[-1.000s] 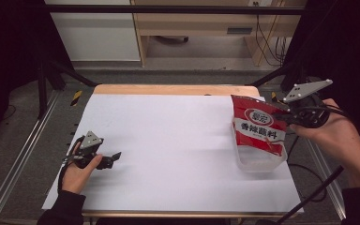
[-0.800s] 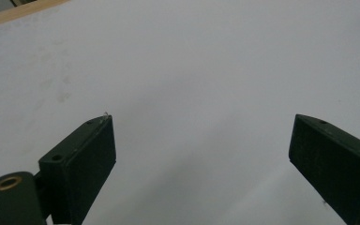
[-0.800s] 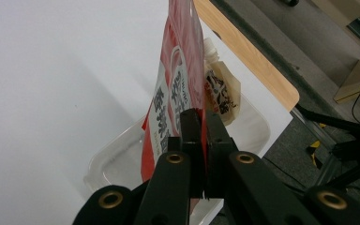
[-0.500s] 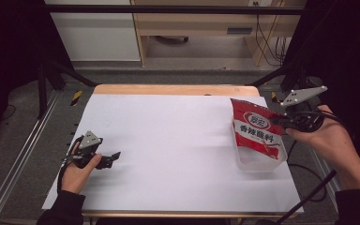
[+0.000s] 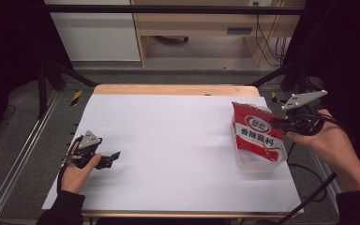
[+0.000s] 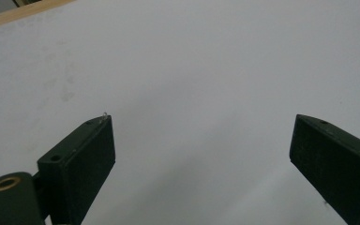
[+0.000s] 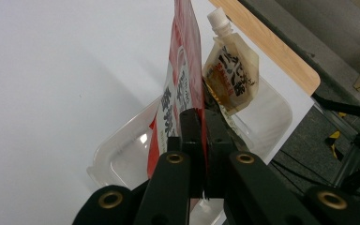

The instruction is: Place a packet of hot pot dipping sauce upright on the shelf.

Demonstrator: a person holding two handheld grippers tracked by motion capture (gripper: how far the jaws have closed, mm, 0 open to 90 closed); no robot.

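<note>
I have the right gripper [image 5: 281, 125] at the right edge of the high view, its jaws pinched tight on the red sachet [image 5: 257, 137], which stands upright with its lower end inside the clear plastic tray [image 5: 262, 165] at the right side of the white table [image 5: 178, 140]. By my reading the sachet is nearly delivered: it is already in the tray, but I have not let go, so what is left is to open the jaws, draw the hand clear, and see whether the packet stands or tips over. My left gripper [image 5: 114, 156] lies low at the lower left of the high view, well apart from the tray, jaws spread with nothing between them; I judge it has no part in this step. The right gripper view gives me what the overhead camera cannot: looking along the closed jaws of the right gripper [image 7: 198, 119], I see the red sachet [image 7: 183, 79] edge-on in the grip and, just behind it at the upper middle of that frame, a brown spouted pouch [image 7: 232, 75] with a white cap leaning in the same clear plastic tray [image 7: 122, 164]. From above, the red packet hides that pouch. The left gripper view shows me the open left gripper [image 6: 201, 140] over bare white table [image 6: 192, 61], and a strip of wooden edge in the upper left corner.
</note>
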